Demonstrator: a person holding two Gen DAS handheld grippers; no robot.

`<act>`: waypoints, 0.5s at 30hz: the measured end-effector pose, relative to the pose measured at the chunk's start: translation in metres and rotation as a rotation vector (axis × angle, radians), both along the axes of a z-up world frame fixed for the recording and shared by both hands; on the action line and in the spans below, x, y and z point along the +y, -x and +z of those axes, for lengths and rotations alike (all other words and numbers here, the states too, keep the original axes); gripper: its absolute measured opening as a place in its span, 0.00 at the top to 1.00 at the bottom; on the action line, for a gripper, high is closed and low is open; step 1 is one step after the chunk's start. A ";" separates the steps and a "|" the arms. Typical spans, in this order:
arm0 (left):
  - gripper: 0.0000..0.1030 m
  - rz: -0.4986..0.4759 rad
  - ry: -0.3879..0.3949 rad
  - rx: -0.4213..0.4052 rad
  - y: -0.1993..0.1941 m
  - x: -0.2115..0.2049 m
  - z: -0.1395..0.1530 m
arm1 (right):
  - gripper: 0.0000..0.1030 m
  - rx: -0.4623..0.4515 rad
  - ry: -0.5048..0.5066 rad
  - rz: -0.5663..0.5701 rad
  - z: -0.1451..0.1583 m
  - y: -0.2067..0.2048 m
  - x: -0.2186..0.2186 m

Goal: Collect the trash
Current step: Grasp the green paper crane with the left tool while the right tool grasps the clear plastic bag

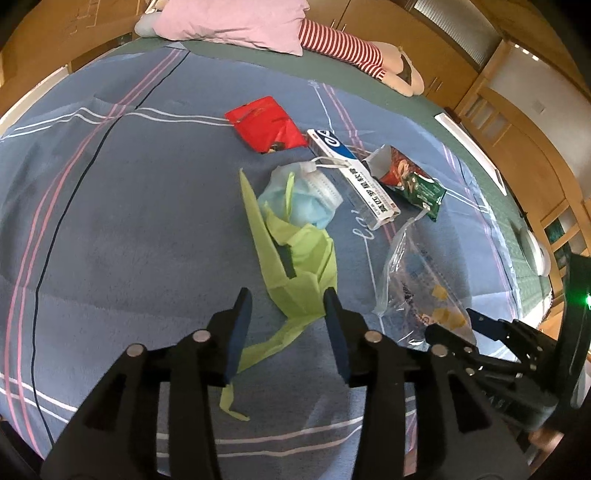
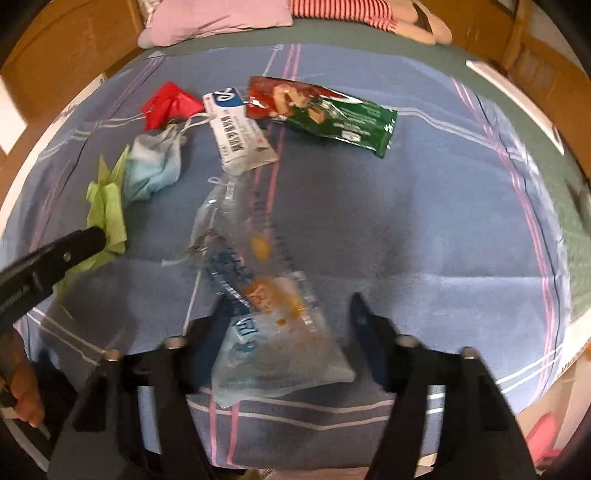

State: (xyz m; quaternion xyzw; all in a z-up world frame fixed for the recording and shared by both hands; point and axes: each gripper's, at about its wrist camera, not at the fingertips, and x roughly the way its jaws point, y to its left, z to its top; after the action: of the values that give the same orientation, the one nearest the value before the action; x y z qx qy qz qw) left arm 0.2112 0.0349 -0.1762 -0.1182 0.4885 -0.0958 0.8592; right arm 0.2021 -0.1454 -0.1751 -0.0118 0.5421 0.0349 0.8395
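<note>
Trash lies on a blue checked bedspread (image 1: 129, 221). A crumpled light-green paper (image 1: 295, 266) lies between the fingers of my open left gripper (image 1: 288, 295). Beyond it are a blue face mask (image 1: 303, 199), a red packet (image 1: 266, 123), a white and blue box (image 1: 351, 173) and a red-green snack bag (image 1: 410, 181). A clear plastic bag (image 2: 258, 295) lies between the fingers of my open right gripper (image 2: 288, 302). The right wrist view also shows the green paper (image 2: 107, 210), the mask (image 2: 155, 166), the red packet (image 2: 168, 103), the box (image 2: 236, 136) and the snack bag (image 2: 321, 110).
A pink pillow (image 1: 236, 22) and a striped plush toy (image 1: 351, 51) lie at the bed's far end. Wooden cabinets (image 1: 517, 122) stand to the right. The right gripper shows at the left wrist view's lower right (image 1: 491, 332). A white round object (image 1: 535, 251) sits at the bed's right edge.
</note>
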 end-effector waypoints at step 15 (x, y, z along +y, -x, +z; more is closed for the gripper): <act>0.74 -0.103 0.019 0.040 -0.003 -0.019 -0.009 | 0.90 -0.085 -0.060 -0.127 0.025 0.047 0.002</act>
State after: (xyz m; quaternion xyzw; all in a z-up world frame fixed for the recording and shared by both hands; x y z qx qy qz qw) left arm 0.2141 0.0160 -0.1852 -0.1027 0.5101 -0.1422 0.8420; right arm 0.1554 -0.1433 -0.1497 0.0463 0.5043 -0.0027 0.8623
